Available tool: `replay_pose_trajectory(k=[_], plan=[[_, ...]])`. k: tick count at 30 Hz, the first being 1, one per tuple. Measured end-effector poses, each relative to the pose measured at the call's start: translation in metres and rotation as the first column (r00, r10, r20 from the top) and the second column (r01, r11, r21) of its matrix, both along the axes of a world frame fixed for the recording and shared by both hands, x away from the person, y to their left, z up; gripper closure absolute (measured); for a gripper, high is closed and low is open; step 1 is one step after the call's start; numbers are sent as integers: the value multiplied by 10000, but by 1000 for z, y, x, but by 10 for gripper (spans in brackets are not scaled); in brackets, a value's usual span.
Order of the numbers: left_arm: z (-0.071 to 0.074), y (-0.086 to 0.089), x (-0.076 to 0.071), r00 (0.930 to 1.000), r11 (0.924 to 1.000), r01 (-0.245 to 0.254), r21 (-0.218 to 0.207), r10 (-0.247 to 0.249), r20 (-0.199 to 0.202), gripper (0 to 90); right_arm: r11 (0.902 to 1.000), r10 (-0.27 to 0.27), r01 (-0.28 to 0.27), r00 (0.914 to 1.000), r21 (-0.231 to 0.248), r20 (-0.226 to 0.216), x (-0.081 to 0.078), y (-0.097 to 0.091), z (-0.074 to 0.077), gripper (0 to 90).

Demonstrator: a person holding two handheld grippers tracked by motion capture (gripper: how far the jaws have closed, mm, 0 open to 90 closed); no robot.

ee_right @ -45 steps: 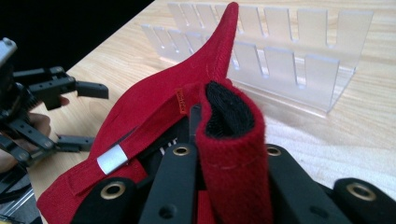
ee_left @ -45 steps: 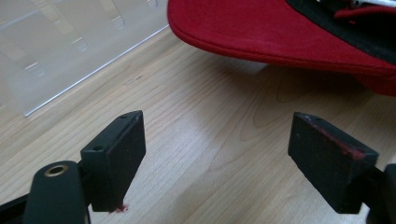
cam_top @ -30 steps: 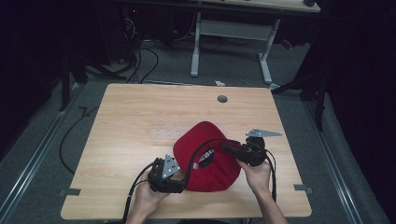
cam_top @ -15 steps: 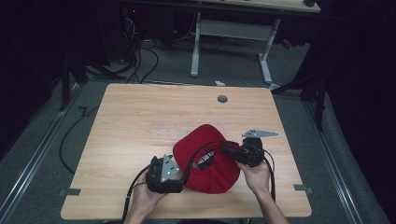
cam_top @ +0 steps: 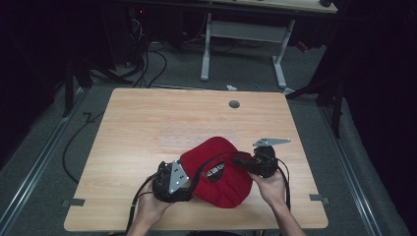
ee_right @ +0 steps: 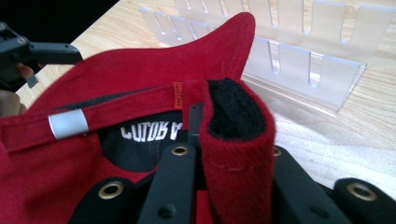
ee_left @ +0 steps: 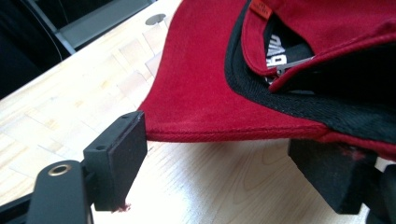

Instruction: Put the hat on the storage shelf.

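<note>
I've got the red cap [cam_top: 216, 169] at the near middle of the worktop [cam_top: 147, 128]; right tongs [ee_right: 219, 154] clamped on its rear band, left tongs [ee_left: 233, 154] wide, brim edge between them, unpinched

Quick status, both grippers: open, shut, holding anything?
Left gripper: open, jaws either side of the red cap's brim, not pressing.
Right gripper: shut on the cap's back rim.
</note>
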State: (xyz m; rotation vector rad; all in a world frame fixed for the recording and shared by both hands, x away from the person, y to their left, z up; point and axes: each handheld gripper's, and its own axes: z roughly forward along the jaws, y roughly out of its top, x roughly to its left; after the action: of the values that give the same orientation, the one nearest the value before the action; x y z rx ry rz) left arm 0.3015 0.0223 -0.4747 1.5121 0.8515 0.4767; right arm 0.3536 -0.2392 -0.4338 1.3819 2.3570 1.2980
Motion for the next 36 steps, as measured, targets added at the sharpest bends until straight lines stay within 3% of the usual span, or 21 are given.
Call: replay_pose_trajectory(k=[12, 24, 28, 29, 30, 31, 33, 36], plan=[[0, 3, -2, 9996, 9996, -95, 275, 88, 265, 300, 9991, 372, -376, 9990, -189, -239, -6, 4, 2, 827], [4, 0, -3, 9999, 9973, 41, 729, -52, 152, 444, 9959, 891, -898, 9947, -110, -516, -12, 10, 1, 826], [3, 0, -2, 9998, 9979, 180, 626, -174, -105, 478, 9949, 1004, -1004, 9934, 18, -554, -12, 11, 1, 826], [4, 0, -3, 9989, 9979, 410, 492, -399, -233, 516, 9928, 1187, -1175, 9908, 215, -646, -12, 12, 1, 826], [5, -2, -5, 9971, 9976, 667, 200, -659, -368, 619, 9846, 1703, -1659, 9815, 559, -880, -12, 19, 0, 827], [7, -2, -5, 9968, 9973, 717, 128, -712, -366, 619, 9846, 1703, -1659, 9815, 559, -880, -12, 19, 0, 827], [11, 0, -4, 9972, 9977, 660, 136, -655, -374, 665, 9859, 1664, -1672, 9838, -67, -674, -13, 29, -1, 827], [13, 9, -4, 9930, 9953, 931, -247, -947, -704, 729, 9827, 1835, -1807, 9796, 394, -820, -10, 27, -3, 828]])
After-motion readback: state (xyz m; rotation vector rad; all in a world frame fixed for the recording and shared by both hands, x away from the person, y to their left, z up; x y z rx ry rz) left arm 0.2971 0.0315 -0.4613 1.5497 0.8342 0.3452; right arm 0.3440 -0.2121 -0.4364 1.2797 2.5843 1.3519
